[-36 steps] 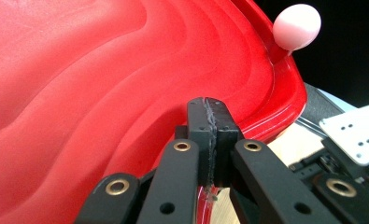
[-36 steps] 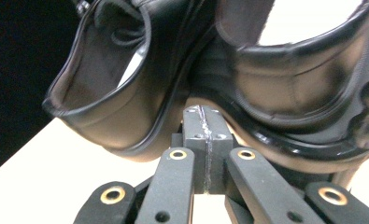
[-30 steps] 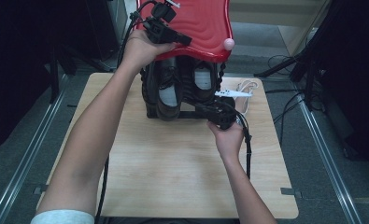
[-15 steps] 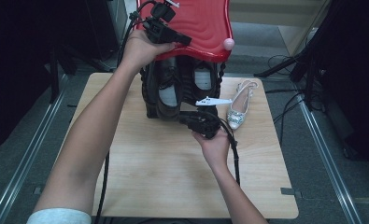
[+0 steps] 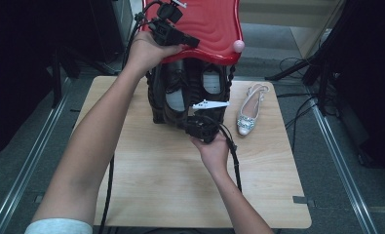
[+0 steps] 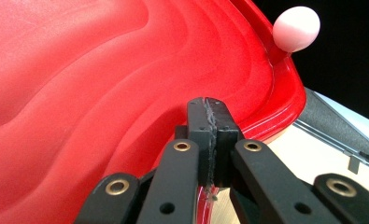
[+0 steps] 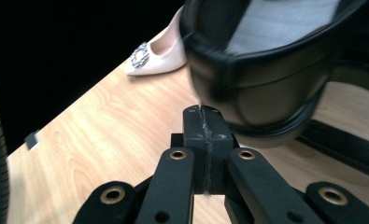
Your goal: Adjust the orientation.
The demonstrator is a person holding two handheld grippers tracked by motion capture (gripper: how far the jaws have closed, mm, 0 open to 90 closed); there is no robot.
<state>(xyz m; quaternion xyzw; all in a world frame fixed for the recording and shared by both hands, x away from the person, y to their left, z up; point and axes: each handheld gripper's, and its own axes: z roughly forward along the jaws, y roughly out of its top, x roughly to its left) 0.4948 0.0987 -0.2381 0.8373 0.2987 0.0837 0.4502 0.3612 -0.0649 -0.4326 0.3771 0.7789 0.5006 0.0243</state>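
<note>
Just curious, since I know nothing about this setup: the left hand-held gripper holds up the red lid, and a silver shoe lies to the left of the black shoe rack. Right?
Nearly. In the high view the silver shoe lies to the right of the black shoe rack, not the left. The left hand-held gripper does hold up the red lid.

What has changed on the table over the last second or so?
The right tool has drawn back leftward from the white shoe, which now lies alone on the table, and sits shut beneath the toe of a black shoe in the rack. The left tool has stayed shut at the edge of the raised red lid.
</note>
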